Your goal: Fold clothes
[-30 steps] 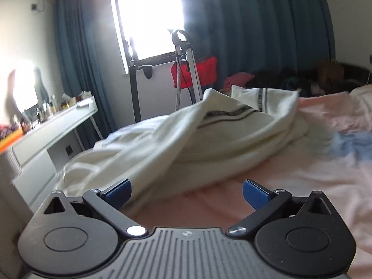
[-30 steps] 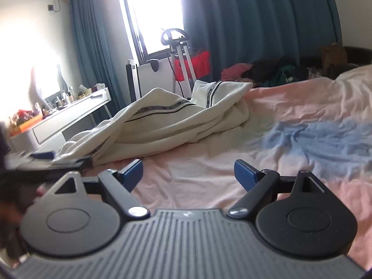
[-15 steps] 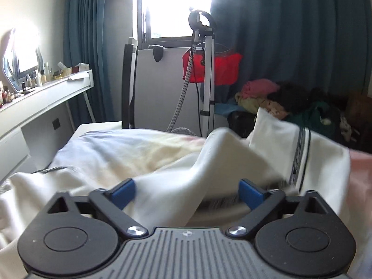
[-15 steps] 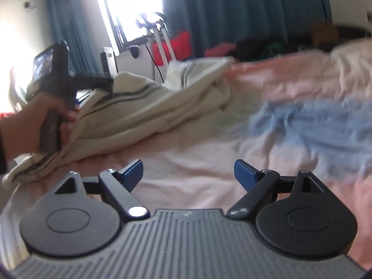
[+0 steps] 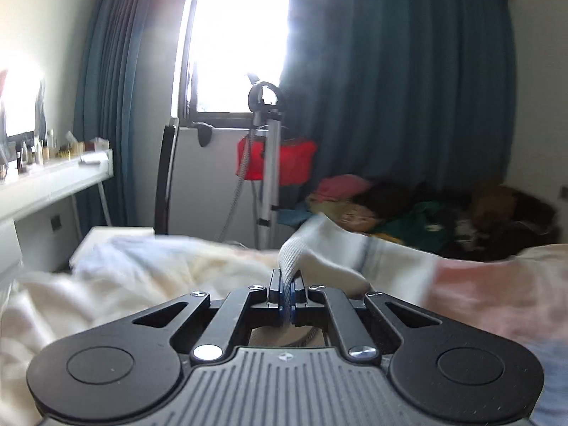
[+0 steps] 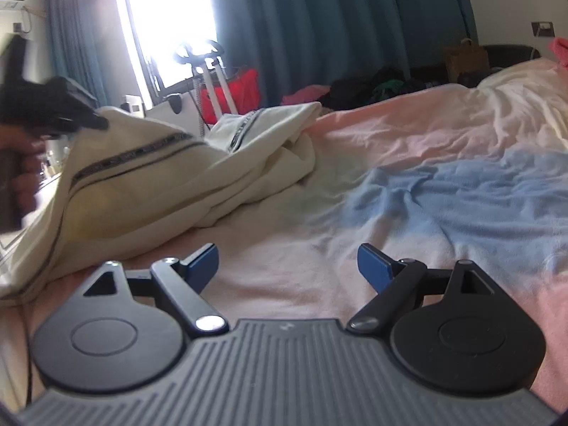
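Note:
A cream garment with dark striped trim lies crumpled on the left part of the bed. My left gripper is shut on a ribbed edge of the garment and holds it raised above the bed. In the right wrist view the left gripper shows at the far left, pinching the garment's top edge. My right gripper is open and empty, low over the pink bedsheet, to the right of the garment.
The sheet has a blue patch at the right. A garment steamer stand and a red item stand by the window. A white dresser is at the left. A pile of clothes lies beyond the bed.
My left gripper has closed on the garment's ribbed edge and lifted it. My right gripper stayed open and shifted a little over the sheet.

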